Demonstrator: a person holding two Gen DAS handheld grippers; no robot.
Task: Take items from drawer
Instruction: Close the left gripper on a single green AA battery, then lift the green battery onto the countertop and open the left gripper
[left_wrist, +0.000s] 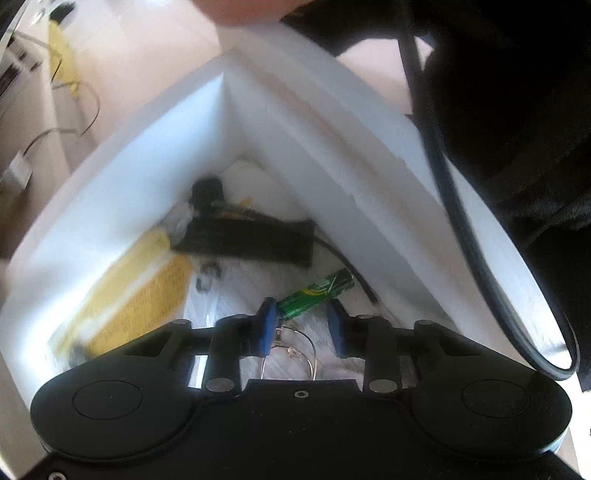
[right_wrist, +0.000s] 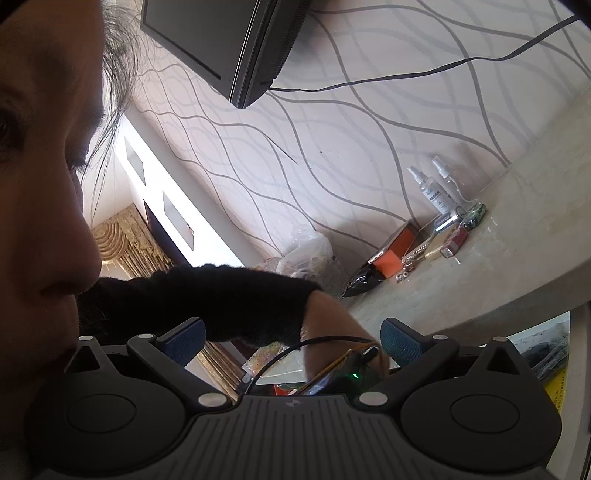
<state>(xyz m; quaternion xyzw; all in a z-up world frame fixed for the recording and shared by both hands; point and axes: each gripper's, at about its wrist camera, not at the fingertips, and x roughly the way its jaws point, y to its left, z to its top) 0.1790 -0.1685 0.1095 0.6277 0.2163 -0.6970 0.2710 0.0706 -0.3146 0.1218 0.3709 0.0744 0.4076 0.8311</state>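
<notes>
Several items lie in the white drawer (left_wrist: 122, 192): at the left a yellow packet (left_wrist: 147, 291), in the middle a black bundle (left_wrist: 251, 240), further right a green battery (left_wrist: 314, 291) near the right wall. The left gripper (left_wrist: 303, 328) points down over the drawer, jaws partly apart, nothing pinched; the battery's near end sits just beyond the pads, and thin wire spectacles (left_wrist: 291, 350) lie below. Picking appears underway; next the jaws likely must descend around one item. The right gripper (right_wrist: 291, 339) hangs wide open, empty.
</notes>
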